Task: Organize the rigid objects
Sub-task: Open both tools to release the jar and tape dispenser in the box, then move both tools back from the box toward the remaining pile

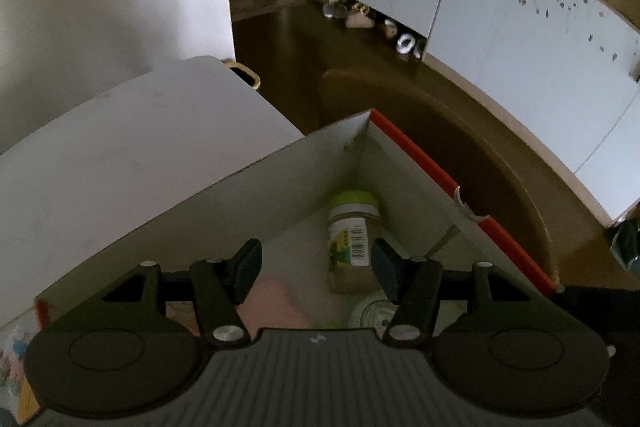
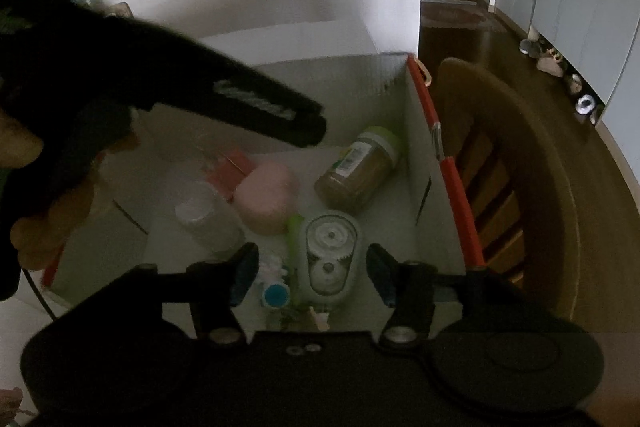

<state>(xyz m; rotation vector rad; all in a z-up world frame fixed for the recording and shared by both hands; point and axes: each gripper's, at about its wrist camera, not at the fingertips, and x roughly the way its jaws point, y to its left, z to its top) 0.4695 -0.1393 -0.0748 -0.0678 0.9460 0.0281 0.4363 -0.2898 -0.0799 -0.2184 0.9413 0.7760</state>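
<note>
A white box with a red rim (image 1: 416, 155) (image 2: 452, 171) holds the objects. A jar with a green lid (image 1: 352, 239) (image 2: 360, 167) lies on its side in the far corner. A pale correction-tape dispenser (image 2: 330, 259), a pink round object (image 2: 266, 195), a clear bottle (image 2: 208, 223), a red packet (image 2: 232, 167) and a blue-capped item (image 2: 276, 293) lie beside it. My left gripper (image 1: 316, 269) is open and empty above the box. My right gripper (image 2: 312, 275) is open and empty over the dispenser. The left gripper's black body (image 2: 160, 95) shows in the right wrist view.
The box stands on a white table (image 1: 140, 147) against a white wall. A wooden chair (image 2: 508, 167) stands right of the box. Pale cabinets (image 1: 500, 19) line the far side of the brown floor, with shoes beneath them.
</note>
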